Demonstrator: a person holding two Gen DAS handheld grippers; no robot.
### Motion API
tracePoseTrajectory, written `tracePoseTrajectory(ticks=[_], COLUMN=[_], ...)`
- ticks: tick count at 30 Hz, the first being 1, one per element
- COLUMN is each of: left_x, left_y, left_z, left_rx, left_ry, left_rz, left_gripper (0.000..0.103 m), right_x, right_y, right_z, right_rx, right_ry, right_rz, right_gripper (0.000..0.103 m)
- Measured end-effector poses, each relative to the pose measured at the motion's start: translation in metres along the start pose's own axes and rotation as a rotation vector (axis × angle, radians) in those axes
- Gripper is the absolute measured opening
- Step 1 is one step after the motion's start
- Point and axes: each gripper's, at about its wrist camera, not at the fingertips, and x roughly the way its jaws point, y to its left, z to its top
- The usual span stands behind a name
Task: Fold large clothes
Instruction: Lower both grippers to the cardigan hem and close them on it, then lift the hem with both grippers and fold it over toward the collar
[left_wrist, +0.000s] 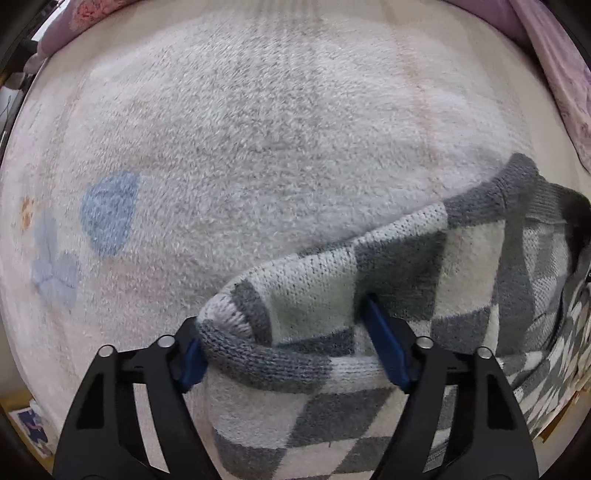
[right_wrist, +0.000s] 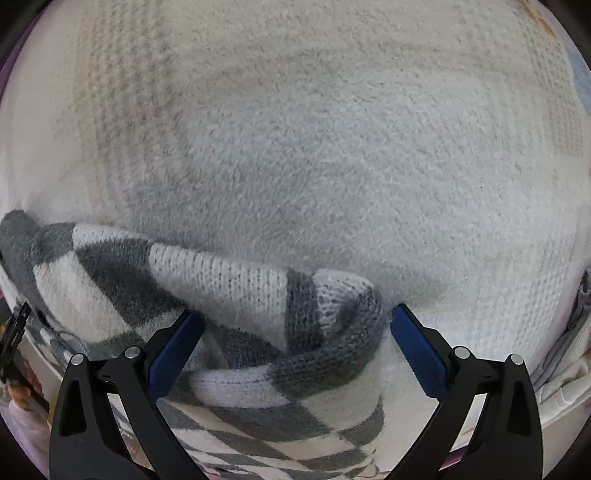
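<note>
A grey-and-white checked knit sweater (left_wrist: 317, 273) lies bunched on a fluffy white blanket (left_wrist: 258, 147). In the left wrist view its rolled grey edge runs between the blue pads (left_wrist: 384, 343) of my left gripper (left_wrist: 280, 314). The jaws stand wide and the fabric touches both pads without being visibly squeezed. In the right wrist view the sweater's (right_wrist: 221, 273) folded corner sits inside my right gripper (right_wrist: 295, 312). Its left pad (right_wrist: 173, 350) rests against the knit, while a small gap separates the corner from the right pad (right_wrist: 417, 350). Both grippers point down at the blanket (right_wrist: 332, 147).
The blanket carries a blue patch (left_wrist: 109, 214) and pale blue shapes (left_wrist: 51, 266) at the left. Purple cloth (left_wrist: 554, 55) lies along the far right edge. In the right wrist view a zipped white cover (right_wrist: 576, 325) shows at the right, and a black gripper part (right_wrist: 14, 332) at the left.
</note>
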Motion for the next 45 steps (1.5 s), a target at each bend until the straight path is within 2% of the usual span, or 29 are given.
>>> tracePoseTrajectory(ticks=[3, 5, 8, 10, 12, 15, 18, 20, 22, 24, 25, 27, 31, 36, 45], left_x=[-0.006, -0.013, -0.013, -0.007, -0.006, 0.0, 0.006, 0.0, -0.009, -0.015, -0.018, -0.023, -0.046, -0.074, -0.116], left_y=[-0.002, 0.006, 0.023, 0.03, 0.038, 0.035, 0.027, 0.028, 0.028, 0.027, 0.027, 0.027, 0.02, 0.012, 0.008], left_z=[-0.001, 0.004, 0.015, 0.019, 0.02, 0.022, 0.024, 0.025, 0.025, 0.022, 0.021, 0.018, 0.011, -0.003, -0.018], left_rx=[-0.006, 0.006, 0.022, 0.008, -0.011, 0.005, -0.028, -0.043, -0.049, -0.031, -0.025, -0.026, -0.05, -0.046, -0.049], left_ry=[0.01, 0.026, 0.038, 0.028, 0.01, 0.001, 0.019, 0.029, 0.036, 0.031, 0.028, 0.021, -0.014, -0.084, -0.151], left_rz=[-0.027, -0.05, -0.103, -0.141, -0.153, -0.089, -0.057, -0.063, -0.076, -0.077, -0.08, -0.08, -0.059, -0.027, -0.027], left_gripper=[0.061, 0.061, 0.065, 0.071, 0.076, 0.078, 0.073, 0.059, 0.037, 0.026, 0.021, 0.019, 0.018, 0.018, 0.018], right_x=[-0.001, -0.002, 0.0, -0.001, 0.0, -0.001, -0.003, -0.008, -0.016, -0.024, -0.026, -0.034, -0.051, -0.07, -0.112], right_y=[0.005, 0.005, 0.004, 0.002, 0.006, 0.01, 0.008, 0.011, 0.016, 0.017, 0.017, 0.023, 0.024, 0.027, 0.009], right_z=[-0.002, -0.007, -0.016, -0.016, -0.007, -0.01, -0.023, -0.033, -0.043, -0.05, -0.052, -0.061, -0.087, -0.103, -0.136], right_rx=[-0.017, -0.032, -0.043, -0.039, -0.012, -0.005, -0.005, -0.007, -0.015, 0.014, 0.031, 0.016, 0.042, 0.046, 0.054], right_ry=[-0.042, -0.063, -0.07, -0.054, -0.028, -0.081, -0.153, -0.206, -0.237, -0.247, -0.251, -0.292, -0.35, -0.377, -0.446], right_rz=[0.02, 0.032, 0.043, 0.042, 0.015, 0.0, 0.03, 0.043, 0.07, 0.121, 0.133, 0.106, 0.111, 0.115, 0.119], right_gripper=[0.097, 0.097, 0.097, 0.097, 0.097, 0.097, 0.093, 0.081, 0.046, 0.027, 0.026, 0.025, 0.024, 0.024, 0.024])
